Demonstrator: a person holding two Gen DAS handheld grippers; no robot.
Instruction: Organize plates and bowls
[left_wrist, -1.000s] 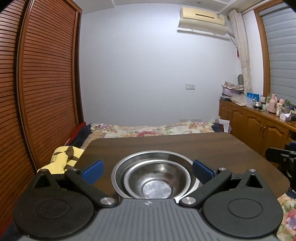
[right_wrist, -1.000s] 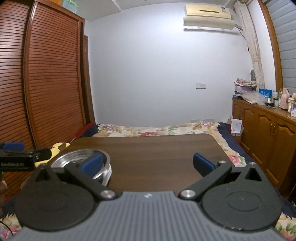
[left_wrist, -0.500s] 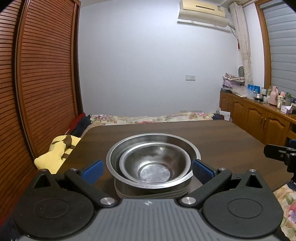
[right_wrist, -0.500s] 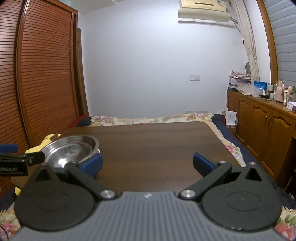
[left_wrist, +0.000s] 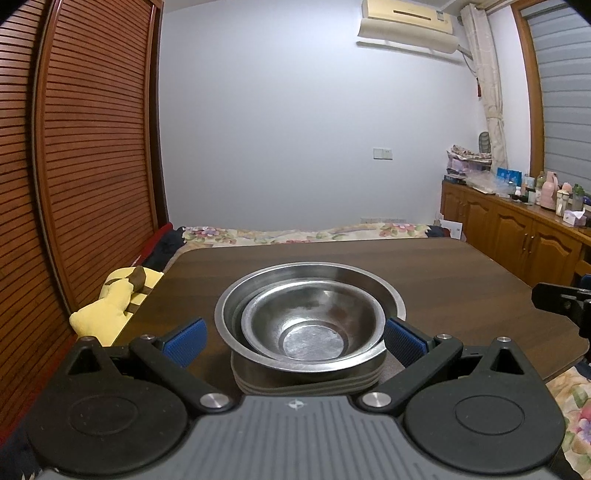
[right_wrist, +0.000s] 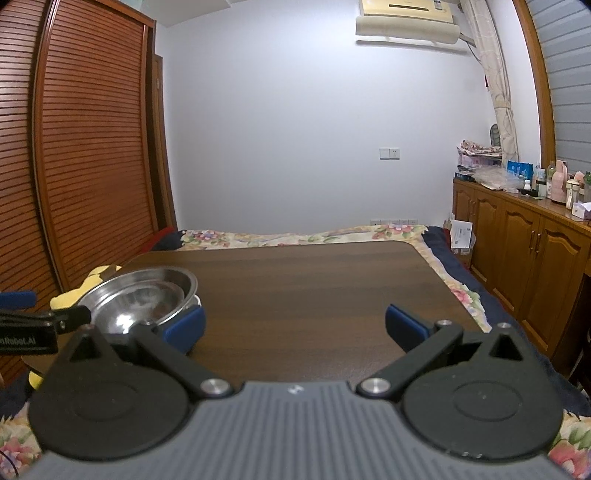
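Note:
A small steel bowl (left_wrist: 314, 325) sits nested in a wider steel bowl (left_wrist: 384, 291), and both rest on a low stack of plates (left_wrist: 306, 384) on the dark wooden table (left_wrist: 461, 280). My left gripper (left_wrist: 294, 344) is open, its blue fingertips (left_wrist: 184, 341) flanking the stack on both sides at table height. The right wrist view shows the same bowls (right_wrist: 140, 295) at the table's left side, with the left gripper's finger (right_wrist: 26, 321) beside them. My right gripper (right_wrist: 294, 328) is open over bare table (right_wrist: 314, 288), holding nothing.
A yellow plush toy (left_wrist: 110, 306) lies off the table's left edge, by the slatted wardrobe (left_wrist: 74, 166). A flowered bed (left_wrist: 295, 232) lies beyond the table. Wooden cabinets (right_wrist: 524, 258) topped with bottles line the right wall. The right gripper's tip (left_wrist: 561, 302) pokes in at the right.
My left gripper has dropped to table height and closed in on the stack, so the plate rims now show from the side. The right gripper has sunk lower too. Both stayed open.

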